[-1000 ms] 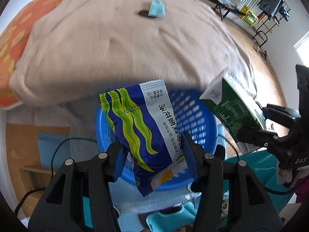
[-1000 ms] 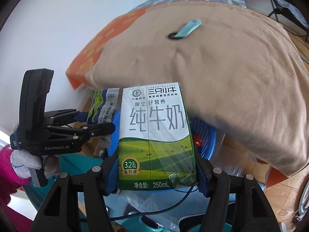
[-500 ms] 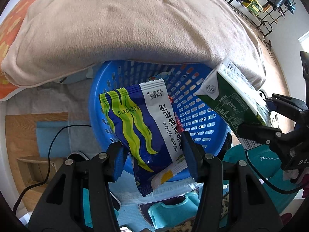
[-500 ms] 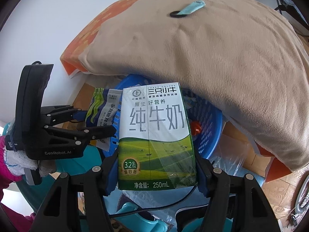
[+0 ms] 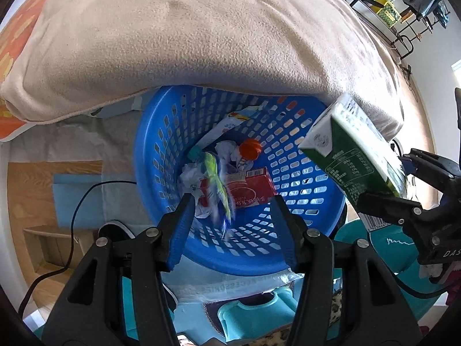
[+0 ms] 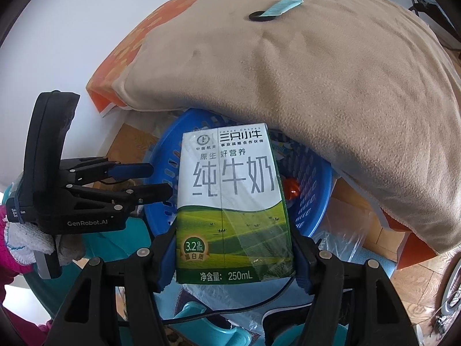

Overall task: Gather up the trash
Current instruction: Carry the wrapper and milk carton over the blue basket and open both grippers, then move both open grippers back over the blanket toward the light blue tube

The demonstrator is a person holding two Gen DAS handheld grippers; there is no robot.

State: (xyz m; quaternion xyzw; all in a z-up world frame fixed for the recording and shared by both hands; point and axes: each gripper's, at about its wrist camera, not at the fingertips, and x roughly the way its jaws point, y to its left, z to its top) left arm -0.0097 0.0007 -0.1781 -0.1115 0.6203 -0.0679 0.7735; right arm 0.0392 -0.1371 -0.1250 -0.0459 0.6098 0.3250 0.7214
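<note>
My left gripper [image 5: 230,216] is open and empty above a blue slotted basket [image 5: 161,155]. A blue and green snack packet [image 5: 217,184], blurred, is falling into the basket onto a red box [image 5: 253,190], crumpled paper and an orange cap [image 5: 250,149]. My right gripper [image 6: 234,248] is shut on a green and white 250 mL milk carton [image 6: 230,201], held upright over the basket's rim [image 6: 322,196]. The carton [image 5: 351,155] and right gripper also show at the right of the left wrist view. The left gripper [image 6: 155,181] shows at the left of the right wrist view.
A bed with a beige blanket [image 5: 201,34] overhangs the basket's far side. A small teal packet [image 6: 283,5] and a black ring lie on the blanket. A black cable [image 5: 77,201] runs over the wooden floor on the left. Teal objects [image 5: 253,317] lie below the basket.
My left gripper has opened and let go of the snack packet, which drops into the basket. Both grippers have tilted down over the basket. The milk carton stays gripped.
</note>
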